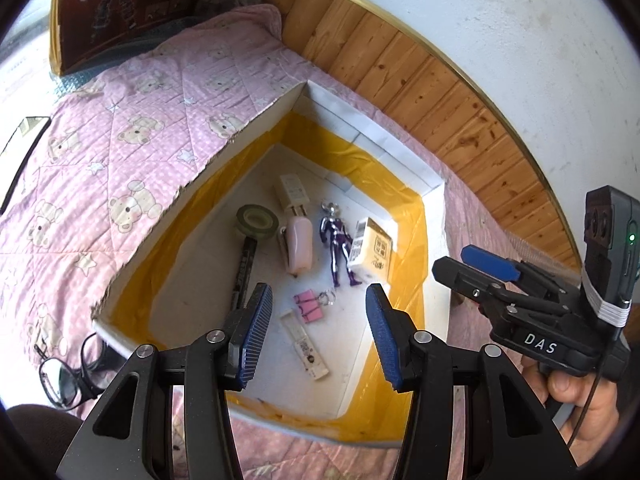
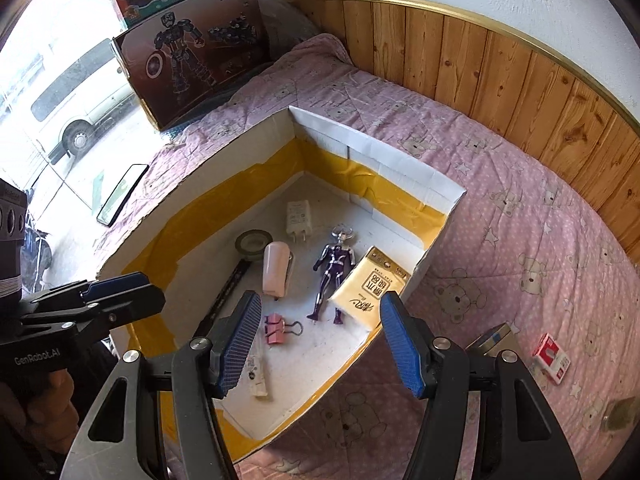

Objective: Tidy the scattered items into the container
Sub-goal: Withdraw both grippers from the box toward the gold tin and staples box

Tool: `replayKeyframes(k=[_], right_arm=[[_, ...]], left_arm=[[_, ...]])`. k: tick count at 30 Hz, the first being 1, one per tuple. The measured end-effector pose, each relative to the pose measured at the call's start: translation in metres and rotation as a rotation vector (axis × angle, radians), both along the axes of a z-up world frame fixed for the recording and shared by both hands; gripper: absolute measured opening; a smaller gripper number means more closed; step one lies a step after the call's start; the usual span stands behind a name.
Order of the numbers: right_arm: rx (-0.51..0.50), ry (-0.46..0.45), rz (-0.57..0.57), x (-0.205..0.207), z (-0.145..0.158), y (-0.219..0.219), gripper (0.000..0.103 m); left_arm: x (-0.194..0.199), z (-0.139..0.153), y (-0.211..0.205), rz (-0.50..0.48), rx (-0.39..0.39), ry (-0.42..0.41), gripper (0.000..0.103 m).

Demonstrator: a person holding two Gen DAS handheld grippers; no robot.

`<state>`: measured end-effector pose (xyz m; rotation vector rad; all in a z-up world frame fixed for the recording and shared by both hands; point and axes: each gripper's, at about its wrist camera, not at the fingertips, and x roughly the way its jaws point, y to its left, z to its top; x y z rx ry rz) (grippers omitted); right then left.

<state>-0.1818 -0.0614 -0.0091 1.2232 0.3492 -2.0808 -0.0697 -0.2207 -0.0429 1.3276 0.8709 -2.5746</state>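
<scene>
A white cardboard box [image 2: 372, 146] lined with yellow tape lies open on the pink quilt. Inside it are a purple toy figure [image 2: 334, 276], a yellow pack [image 2: 372, 288], a pink stapler [image 2: 276, 268], a white charger [image 2: 298, 216], a tape roll [image 2: 252, 242] and a pink binder clip [image 2: 276, 328]. A small red box [image 2: 550, 358] and a tan and blue box [image 2: 496, 340] lie on the quilt outside, to the right. Black glasses [image 1: 68, 372] lie by the box's near left corner. My left gripper [image 1: 318, 290] and right gripper [image 2: 320, 296] hover above the box, both open and empty.
Wooden wall panelling [image 2: 500, 68] runs behind the bed. Large toy boxes [image 2: 192, 56] lean at the far end by a window. A dark phone [image 2: 122, 194] rests near the quilt's left edge. A small drab object [image 2: 620, 412] sits at the far right.
</scene>
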Motion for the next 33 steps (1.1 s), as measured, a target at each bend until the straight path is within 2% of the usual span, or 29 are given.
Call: replayKeyframes(k=[9,16,22,30,33], right_arm=[[-0.099,-0.038,-0.013,0.037,0.0,0.024,0.063],[-0.207,-0.061,-0.039,0.059,0.002,0.051,0.063],[-0.269,-0.057,-0.064,0.079,0.002,0.074,0.063],[-0.3,-0.052,-0.111,0.095,-0.001,0.105,0.063],[-0.315,-0.057,-0.132,0.099,-0.004,0.12,0.063]], left_arm=[[0.024,0.01,0.025,-0.052,-0.057,0.021,0.051],[0.04,0.026,0.05,-0.098,-0.122,0.067,0.052],[0.05,0.033,0.076,-0.15,-0.162,0.09,0.052],[0.055,0.04,0.107,-0.204,-0.194,0.095,0.052],[0.054,0.04,0.121,-0.215,-0.232,0.073,0.052]])
